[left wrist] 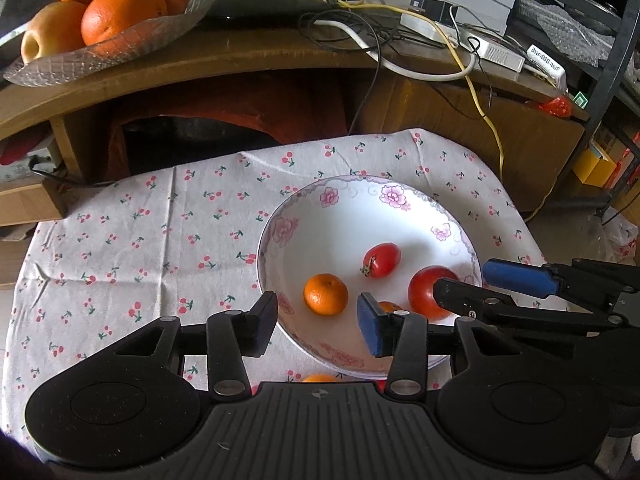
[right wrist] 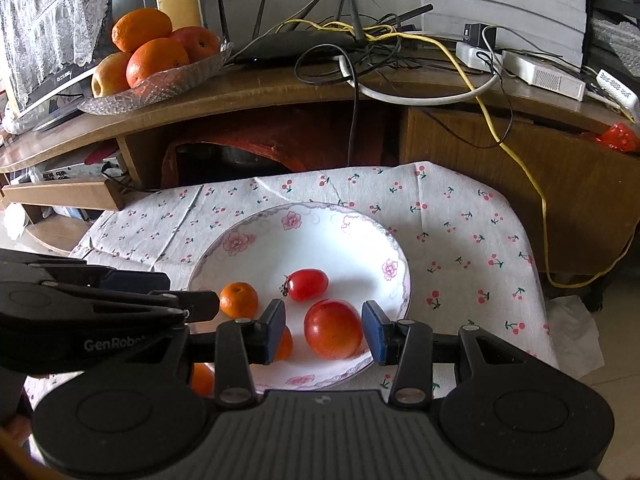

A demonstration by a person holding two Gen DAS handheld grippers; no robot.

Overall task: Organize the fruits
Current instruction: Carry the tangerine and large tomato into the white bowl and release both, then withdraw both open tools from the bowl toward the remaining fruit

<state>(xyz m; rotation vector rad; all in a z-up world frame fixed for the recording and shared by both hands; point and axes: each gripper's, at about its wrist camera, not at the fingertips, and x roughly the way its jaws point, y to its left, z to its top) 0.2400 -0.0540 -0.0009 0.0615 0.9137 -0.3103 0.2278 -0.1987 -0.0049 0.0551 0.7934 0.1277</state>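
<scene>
Fruits sit together in a white floral-rimmed bowl [right wrist: 240,240] on a small table covered with a cherry-print cloth [right wrist: 460,220]: a mandarin [right wrist: 239,299] at the left, a small oblong tomato [right wrist: 307,284] in the middle, a large round tomato [right wrist: 333,329] nearest the right gripper, and a second mandarin [right wrist: 285,346] half hidden behind that gripper's left finger. Another orange fruit [right wrist: 201,380] lies on the cloth just outside the bowl's near rim. The right gripper [right wrist: 325,330] hangs over the bowl with its jaws spread either side of the large tomato, not touching it. The left gripper [left wrist: 318,320] hovers at the bowl's near edge, jaws spread and holding nothing. Behind, a wooden shelf [right wrist: 260,84] carries a glass dish [right wrist: 168,82] of oranges and apples, beside a router [right wrist: 296,46] and tangled cables.
</scene>
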